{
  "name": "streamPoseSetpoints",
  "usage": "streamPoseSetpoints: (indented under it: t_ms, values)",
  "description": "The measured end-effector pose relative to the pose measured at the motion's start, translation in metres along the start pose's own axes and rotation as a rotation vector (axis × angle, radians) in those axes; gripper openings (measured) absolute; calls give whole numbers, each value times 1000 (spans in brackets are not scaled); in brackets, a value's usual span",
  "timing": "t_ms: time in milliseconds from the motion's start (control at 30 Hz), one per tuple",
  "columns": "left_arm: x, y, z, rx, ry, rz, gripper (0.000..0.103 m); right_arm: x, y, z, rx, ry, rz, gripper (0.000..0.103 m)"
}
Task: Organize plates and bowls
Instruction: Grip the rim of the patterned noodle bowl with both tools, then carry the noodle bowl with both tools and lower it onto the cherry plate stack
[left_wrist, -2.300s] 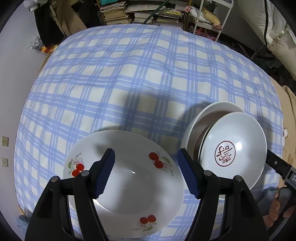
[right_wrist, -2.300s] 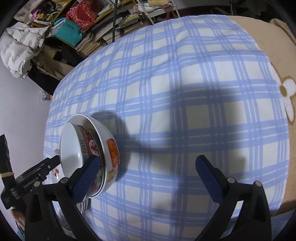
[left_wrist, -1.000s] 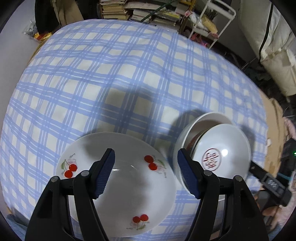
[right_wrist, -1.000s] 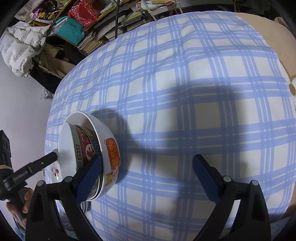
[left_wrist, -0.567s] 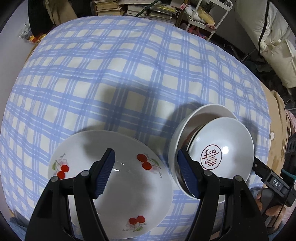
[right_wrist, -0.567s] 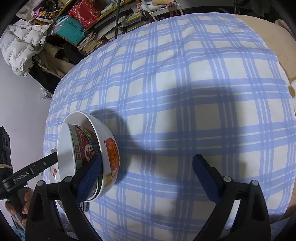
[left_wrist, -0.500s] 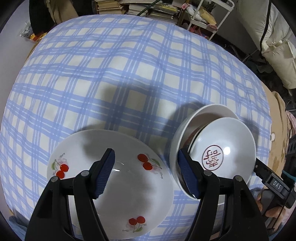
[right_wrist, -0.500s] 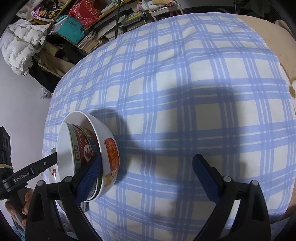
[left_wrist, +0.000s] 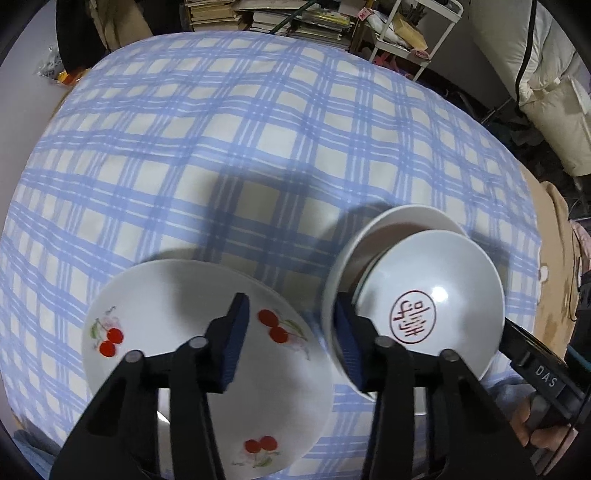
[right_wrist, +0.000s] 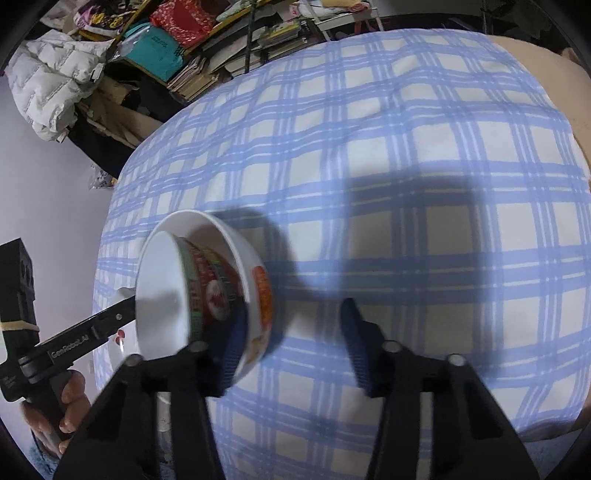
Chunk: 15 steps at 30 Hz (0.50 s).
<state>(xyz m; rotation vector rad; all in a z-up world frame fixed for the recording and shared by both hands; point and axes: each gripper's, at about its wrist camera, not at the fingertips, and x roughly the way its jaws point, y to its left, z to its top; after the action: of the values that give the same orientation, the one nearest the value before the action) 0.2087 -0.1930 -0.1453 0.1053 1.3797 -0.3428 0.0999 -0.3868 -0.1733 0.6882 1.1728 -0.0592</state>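
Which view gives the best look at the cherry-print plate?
The left wrist view: the cherry-print plate lies nearly whole under the left hand-held gripper, three cherry sprigs visible. The right wrist view shows only a sliver of it behind the stacked bowls, at the left edge.

You had the checked tablecloth (left_wrist: 258, 147) bare toward its far edge; only the cherry plate (left_wrist: 177, 295) and nested bowls (left_wrist: 436, 280) crowded the near edge.
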Motion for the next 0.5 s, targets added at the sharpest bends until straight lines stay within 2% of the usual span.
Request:
streamPoseSetpoints:
  t_ms: [100, 200, 333, 500]
  values:
    - [1, -7, 0, 26, -3, 9, 29, 1, 10, 0, -29, 3, -10, 27]
    - [2, -9, -1, 32, -4, 6, 26, 2, 14, 0, -28, 15, -3, 16]
    - [4, -6, 1, 22, 5, -23, 25, 4, 17, 0, -28, 19, -9, 12]
    - [5, -12, 4, 52, 23, 3, 23, 4, 20, 0, -29, 21, -11, 11]
